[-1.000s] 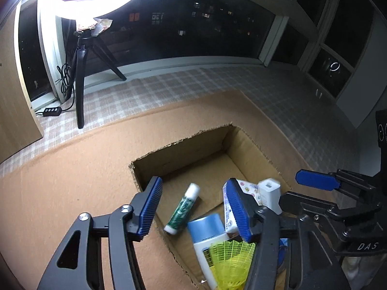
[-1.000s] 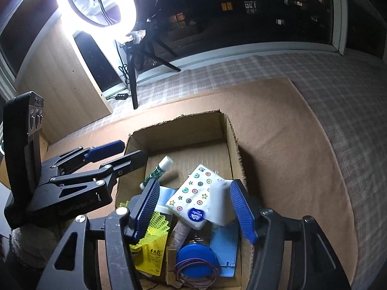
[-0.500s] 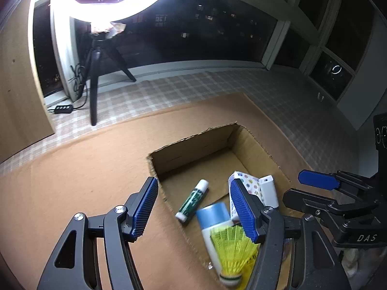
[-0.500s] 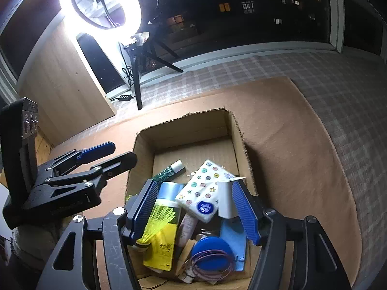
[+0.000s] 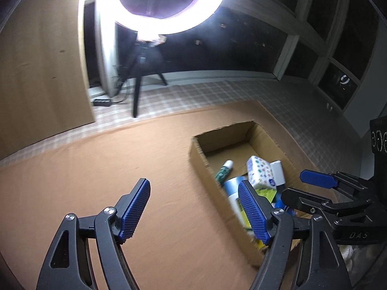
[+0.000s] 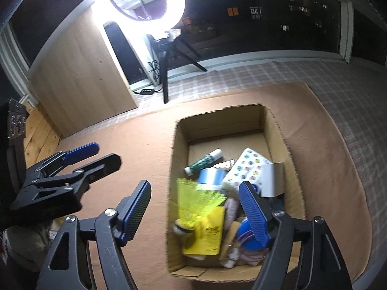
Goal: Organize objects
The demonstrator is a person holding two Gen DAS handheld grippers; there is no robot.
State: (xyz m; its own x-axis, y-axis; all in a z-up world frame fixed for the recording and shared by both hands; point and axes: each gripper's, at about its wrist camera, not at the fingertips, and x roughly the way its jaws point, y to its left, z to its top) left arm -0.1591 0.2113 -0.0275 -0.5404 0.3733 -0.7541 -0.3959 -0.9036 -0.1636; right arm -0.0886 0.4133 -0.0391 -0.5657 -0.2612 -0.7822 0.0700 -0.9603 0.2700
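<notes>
An open cardboard box (image 6: pixel 293 159) (image 5: pixel 198 159) sits on the brown mat. Inside lie a yellow shuttlecock (image 6: pixel 196 200), a green glue stick (image 6: pixel 204 162) (image 5: pixel 223 170), a white pack with coloured dots (image 6: pixel 249 166) (image 5: pixel 260 171), a light blue bottle (image 6: pixel 210 177), a yellow packet (image 6: pixel 208 236) and a blue round lid (image 6: pixel 249 234). My left gripper (image 5: pixel 194 211) hangs above the bare mat left of the box, its jaws opening with nothing between them. My right gripper (image 6: pixel 194 211) hovers over the box's near left corner, jaws opening and holding nothing.
A bright ring light on a black tripod (image 6: pixel 165 72) (image 5: pixel 136 91) stands on the checked floor behind the mat. A wooden panel (image 6: pixel 79 77) leans at the left. Dark windows run along the back. The brown mat (image 5: pixel 96 169) spreads wide to the left of the box.
Both grippers have pulled back and up from the box and their jaws have widened. The left one has swung left onto bare mat. The yellow shuttlecock now lies in the box.
</notes>
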